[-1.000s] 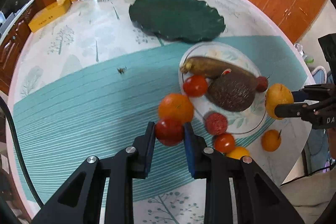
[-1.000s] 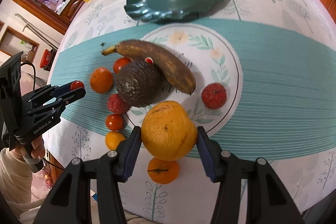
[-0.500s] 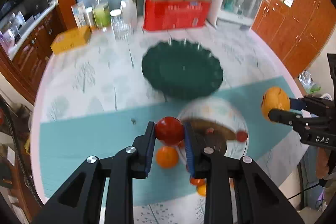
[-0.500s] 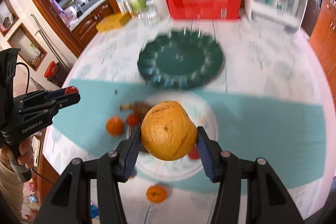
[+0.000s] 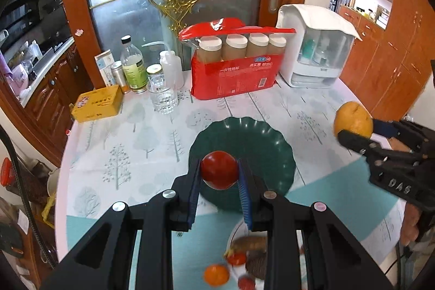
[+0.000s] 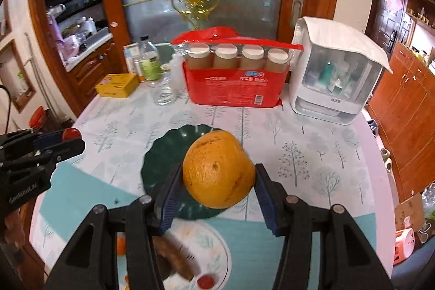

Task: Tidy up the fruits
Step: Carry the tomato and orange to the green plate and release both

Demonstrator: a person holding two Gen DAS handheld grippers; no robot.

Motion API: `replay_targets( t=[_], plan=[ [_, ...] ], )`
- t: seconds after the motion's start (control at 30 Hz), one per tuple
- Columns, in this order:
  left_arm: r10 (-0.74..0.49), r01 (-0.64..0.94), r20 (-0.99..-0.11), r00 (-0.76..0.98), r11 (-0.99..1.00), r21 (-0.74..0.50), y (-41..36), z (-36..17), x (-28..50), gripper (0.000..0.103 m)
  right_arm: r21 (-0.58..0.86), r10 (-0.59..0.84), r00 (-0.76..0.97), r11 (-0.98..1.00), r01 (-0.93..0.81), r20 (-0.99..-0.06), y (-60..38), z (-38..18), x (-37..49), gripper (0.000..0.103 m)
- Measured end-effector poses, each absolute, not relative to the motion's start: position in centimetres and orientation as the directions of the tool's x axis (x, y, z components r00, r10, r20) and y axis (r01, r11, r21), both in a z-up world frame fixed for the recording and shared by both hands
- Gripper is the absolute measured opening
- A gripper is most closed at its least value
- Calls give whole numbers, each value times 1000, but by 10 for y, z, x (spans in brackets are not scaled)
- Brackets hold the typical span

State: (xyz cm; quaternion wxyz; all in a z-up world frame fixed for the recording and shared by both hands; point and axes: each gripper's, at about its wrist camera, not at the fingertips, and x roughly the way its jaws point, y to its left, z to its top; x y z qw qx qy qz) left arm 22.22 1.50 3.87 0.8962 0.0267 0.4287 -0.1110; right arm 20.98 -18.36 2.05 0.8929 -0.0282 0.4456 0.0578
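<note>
Left wrist view
Left gripper (image 5: 219, 178): pinched tight on a small red tomato (image 5: 219, 170), both blue pads pressing its sides, held up in the air.
Green plate (image 5: 274, 151): bare, sitting on the table (image 5: 130, 132) directly beyond the tomato.
White plate (image 5: 233, 235): low in the picture, near the person, with a brown banana (image 5: 248, 241) and a dark avocado (image 5: 257, 264) on it, both blurred.
Loose fruit: a small orange (image 5: 216, 274) and two little red fruits beside the white plate, too blurred to name surely.
Right gripper (image 5: 353, 127): off to the right, well above the table, holding a large orange (image 5: 353, 119).

Right wrist view
Right gripper (image 6: 217, 178): fingers part-open around the large orange (image 6: 218, 169), pads bearing on both its sides, fruit clear of the table.
Green plate (image 6: 155, 162): just behind and below the orange, nothing on it that I can see.
Left gripper (image 6: 71, 139): at the left edge, the tomato (image 6: 70, 133) showing between its fingertips.
White plate (image 6: 217, 249): bottom of the picture, banana (image 6: 176, 254) and a red fruit (image 6: 205, 280) on it.

Progress
Done: two fruits picked up, one in each gripper.
Left, as I judge it: both have to be set down, likely on the green plate, and the remaining fruit near the white plate sorted after.
</note>
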Motion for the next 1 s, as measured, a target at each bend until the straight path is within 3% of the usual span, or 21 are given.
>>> replay_targets(
  t=[0.43,0.8,0.87,0.97,1.0],
  plan=[
    [-216,181,-892,398,971,-155,-18,-99,294,25,93,117,339,992,-85,-933,-177,-117,260,52],
    [-222,167,-928,298,970,-179,-24,-158,315,25,103,129,262,988,-110,-956,-168,-159,271,53],
    [-220,168,-930,295,970,-176,-25,-160,315,29,108,134,255,988,-112,-958,-168,-162,271,53],
    [-194,145,-932,307,977,-156,-23,-160,315,45,120,146,266,986,-113,-953,-170,-162,272,54],
    [-183,128,-933,311,980,-150,-19,-159,315,57,120,147,273,986,-112,-951,-170,-160,273,54]
  ],
)
